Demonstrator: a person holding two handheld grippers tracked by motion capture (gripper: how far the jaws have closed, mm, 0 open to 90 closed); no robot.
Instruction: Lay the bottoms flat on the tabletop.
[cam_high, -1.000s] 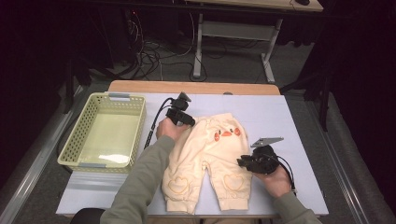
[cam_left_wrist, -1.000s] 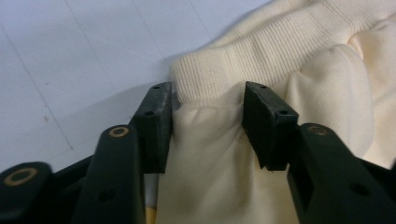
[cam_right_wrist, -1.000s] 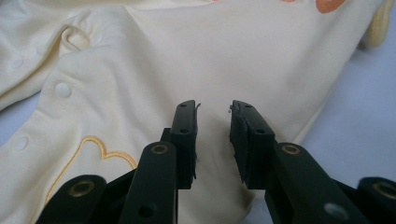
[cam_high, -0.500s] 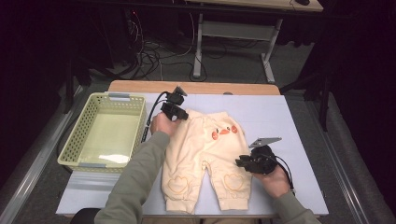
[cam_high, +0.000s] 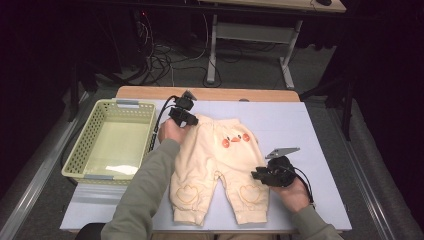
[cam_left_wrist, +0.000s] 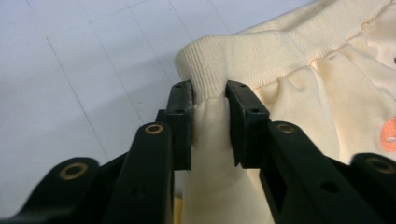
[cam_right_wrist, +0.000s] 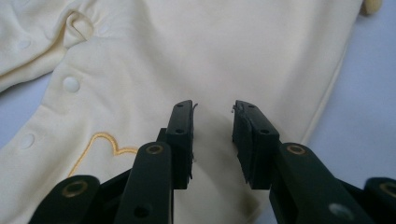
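Cream baby pants (cam_high: 215, 165) with an orange chick face lie flat on the white table sheet (cam_high: 300, 130), waist at the far side. My left gripper (cam_high: 191, 120) is at the waist's left corner. In the left gripper view the ribbed waistband (cam_left_wrist: 280, 51) is bunched between the pads of the left gripper (cam_left_wrist: 210, 93), which pinch it; the jaws have just been opening a little with the fabric still between them. My right gripper (cam_high: 256, 175) stands over the right leg. Its jaws (cam_right_wrist: 212, 112) are open, with only flat cloth (cam_right_wrist: 210, 46) under the gap.
A pale green plastic basket (cam_high: 107, 142) stands left of the pants, close to my left forearm. The sheet's right part beside the pants is bare. A stitched heart (cam_right_wrist: 100, 144) marks the knee near my right gripper.
My left gripper has shifted slightly toward the far left with the waistband corner, which drew the waist out flatter. My right gripper has stayed where it was.
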